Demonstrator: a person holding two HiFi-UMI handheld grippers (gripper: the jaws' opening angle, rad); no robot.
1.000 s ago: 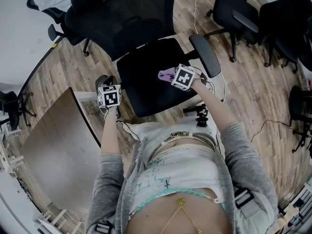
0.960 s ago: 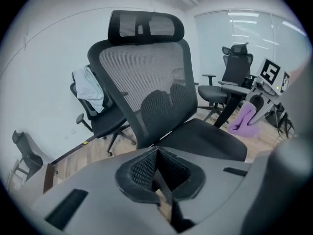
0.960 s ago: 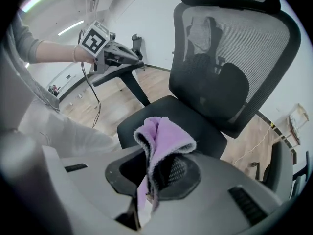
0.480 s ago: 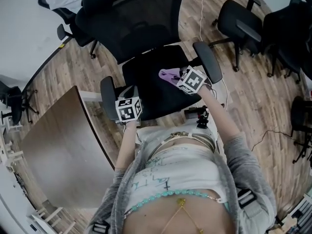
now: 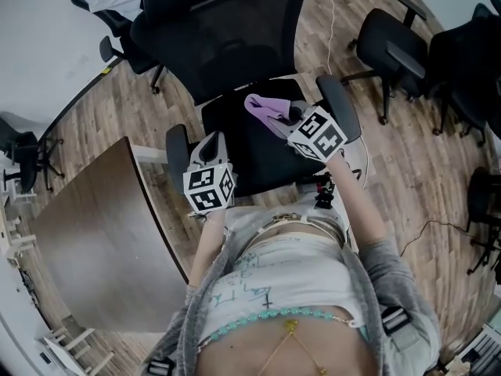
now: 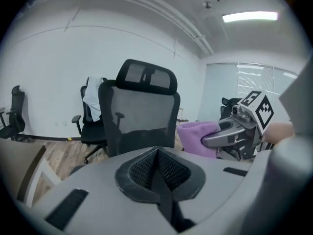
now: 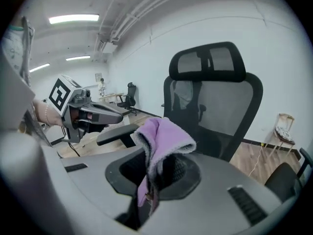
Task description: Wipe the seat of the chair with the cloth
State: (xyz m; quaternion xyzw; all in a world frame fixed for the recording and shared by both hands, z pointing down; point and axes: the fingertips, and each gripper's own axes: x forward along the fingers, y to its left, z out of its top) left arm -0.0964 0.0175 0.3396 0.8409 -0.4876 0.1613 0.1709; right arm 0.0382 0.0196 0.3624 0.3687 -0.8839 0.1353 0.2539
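The black office chair's seat (image 5: 250,151) lies just ahead of me in the head view, its mesh backrest (image 5: 223,34) beyond. My right gripper (image 5: 288,121) is shut on a purple cloth (image 5: 264,108) over the seat's back right part. In the right gripper view the cloth (image 7: 164,138) drapes out of the closed jaws (image 7: 149,180). My left gripper (image 5: 210,149) hovers over the seat's left front by the left armrest (image 5: 177,143), shut with nothing in it (image 6: 157,170). The left gripper view shows the cloth (image 6: 195,137) held by the right gripper (image 6: 230,138).
The chair's right armrest (image 5: 338,106) sits close beside my right gripper. A wooden table (image 5: 86,241) stands at the left. More black office chairs stand at the right (image 5: 391,41) and back left (image 5: 117,41). A small black stand (image 5: 323,193) is near my body.
My left gripper has come from outside the left armrest inward over the seat's left front. The right gripper has carried the cloth a little toward the backrest.
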